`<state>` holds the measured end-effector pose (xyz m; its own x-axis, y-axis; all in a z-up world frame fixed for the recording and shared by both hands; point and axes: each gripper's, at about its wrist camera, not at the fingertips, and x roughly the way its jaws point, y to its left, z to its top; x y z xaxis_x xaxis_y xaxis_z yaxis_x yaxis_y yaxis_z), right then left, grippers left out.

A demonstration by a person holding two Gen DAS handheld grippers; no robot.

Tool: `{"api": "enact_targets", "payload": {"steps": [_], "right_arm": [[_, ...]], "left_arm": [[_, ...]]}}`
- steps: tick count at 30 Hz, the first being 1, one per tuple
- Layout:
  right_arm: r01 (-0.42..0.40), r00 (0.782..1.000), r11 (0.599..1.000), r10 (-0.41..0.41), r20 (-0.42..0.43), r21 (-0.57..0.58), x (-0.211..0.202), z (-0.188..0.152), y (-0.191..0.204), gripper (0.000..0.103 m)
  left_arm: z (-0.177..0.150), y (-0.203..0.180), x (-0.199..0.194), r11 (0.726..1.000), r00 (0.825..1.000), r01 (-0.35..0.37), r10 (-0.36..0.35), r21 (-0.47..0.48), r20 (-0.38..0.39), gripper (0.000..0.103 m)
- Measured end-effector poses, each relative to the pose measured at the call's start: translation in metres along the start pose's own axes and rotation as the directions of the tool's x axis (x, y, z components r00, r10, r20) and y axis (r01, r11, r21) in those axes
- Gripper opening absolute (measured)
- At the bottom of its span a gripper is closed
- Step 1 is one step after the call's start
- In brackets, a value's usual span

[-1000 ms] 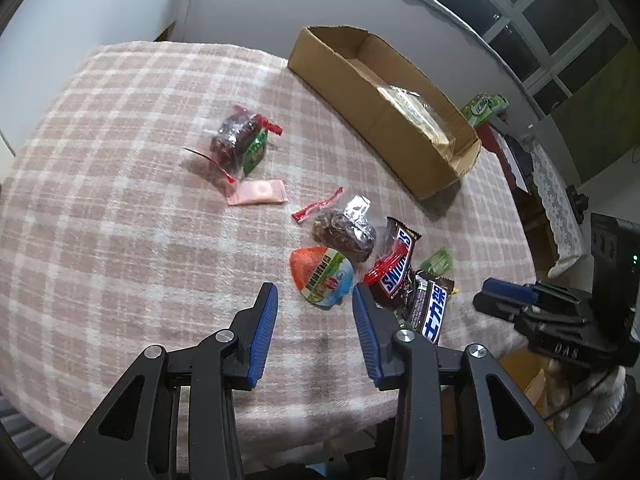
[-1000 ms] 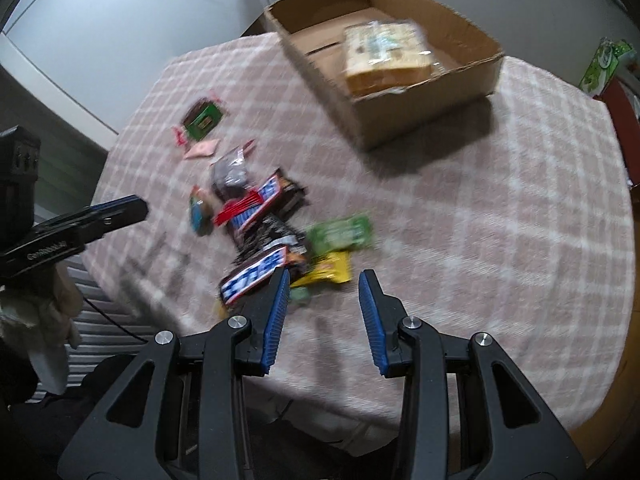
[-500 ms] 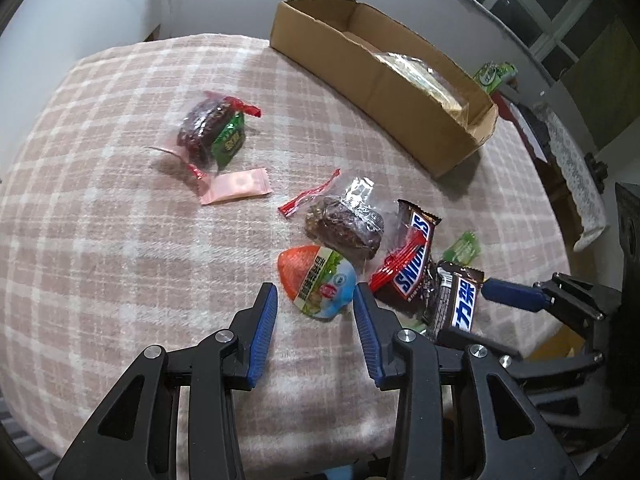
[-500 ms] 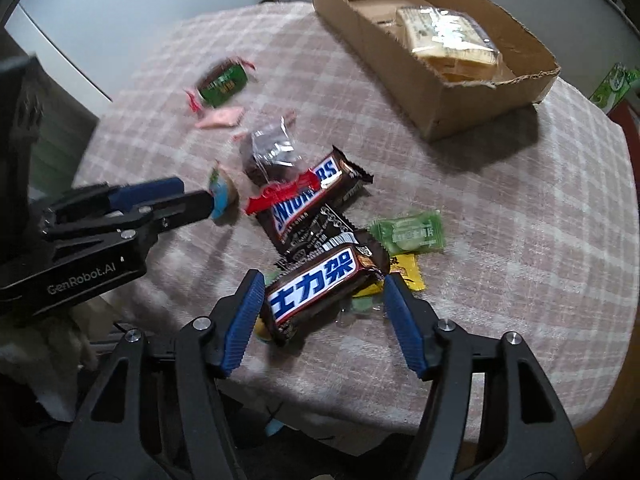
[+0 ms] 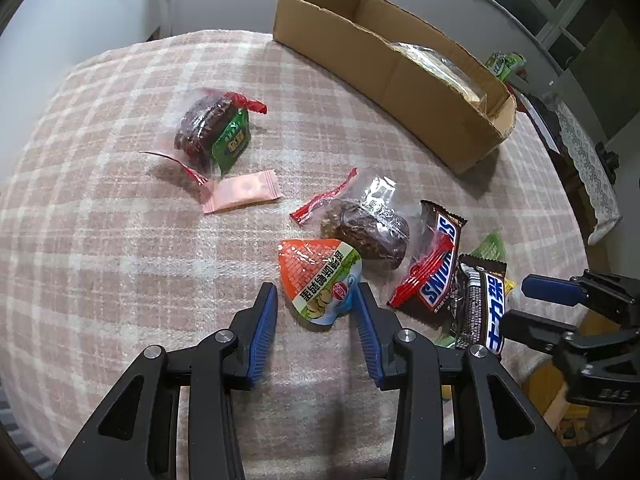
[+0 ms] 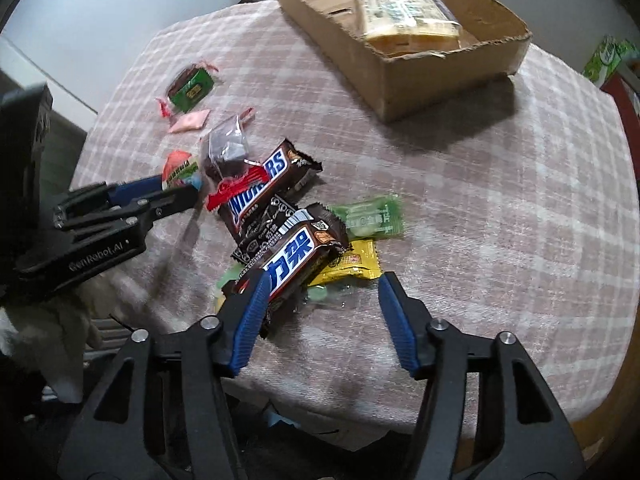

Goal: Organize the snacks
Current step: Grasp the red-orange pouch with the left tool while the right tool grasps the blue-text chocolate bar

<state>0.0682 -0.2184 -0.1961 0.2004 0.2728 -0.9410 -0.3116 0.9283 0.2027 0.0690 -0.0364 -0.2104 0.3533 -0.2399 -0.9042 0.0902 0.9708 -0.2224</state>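
Lowered over a checked desk [image 5: 120,280], two claws are seen among scattered snacks. Since a second ago, the left claw [image 5: 316,312] has been brought down around a triangular snack pack [image 5: 320,280]; its jaws are narrow, flanking the pack without visibly pressing it. The right claw [image 6: 320,300] has been opened wide and then eased slightly inward beside a chocolate bar [image 6: 296,260], gripping nothing. Pickups seem imminent. A cardboard box [image 6: 440,68] at the far side holds one clear-wrapped cracker pack [image 6: 404,16].
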Motion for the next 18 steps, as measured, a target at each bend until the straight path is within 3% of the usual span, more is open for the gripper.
{"api": "enact_targets", "payload": {"steps": [7,12,18], "right_arm": [[-0.064,0.998,0.998,0.064,-0.03,-0.025,0.006,0.003,0.023,0.059],[-0.031,0.998,0.999,0.029,-0.062,-0.036,0.025,0.007,0.032,0.058],[-0.022,0.997,0.999,0.02,-0.072,-0.028,0.029,0.012,0.022,0.043]], "left_arm": [[0.002,-0.001,-0.001,1.0,1.0,-0.006,0.006,0.005,0.003,0.038],[0.005,-0.003,0.001,1.0,1.0,-0.013,0.013,0.009,0.009,0.038],[0.009,-0.003,0.003,1.0,1.0,-0.01,0.009,0.01,0.016,0.038]]}}
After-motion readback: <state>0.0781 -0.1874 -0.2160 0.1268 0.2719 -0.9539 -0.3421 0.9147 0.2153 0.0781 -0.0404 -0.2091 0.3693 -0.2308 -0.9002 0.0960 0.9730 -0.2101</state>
